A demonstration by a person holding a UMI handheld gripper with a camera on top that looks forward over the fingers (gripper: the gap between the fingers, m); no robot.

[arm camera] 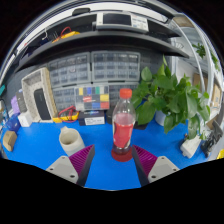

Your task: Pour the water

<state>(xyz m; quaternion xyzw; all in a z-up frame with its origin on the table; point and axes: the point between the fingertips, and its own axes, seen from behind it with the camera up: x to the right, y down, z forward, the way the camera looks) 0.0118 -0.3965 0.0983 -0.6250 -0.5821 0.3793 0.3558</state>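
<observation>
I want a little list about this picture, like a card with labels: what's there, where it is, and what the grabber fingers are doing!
Bottle: clear plastic bottle with red cap and red liquid, upright, cap on
Bottle's place: on the blue table, just ahead of the fingers, in line with the gap between them
Cup: pale beige cup, left of the bottle, apart from it
Plant: green leafy plant, right of the bottle
Gripper: two-finger gripper with purple pads, open, touching nothing
Pouring: not started
</observation>
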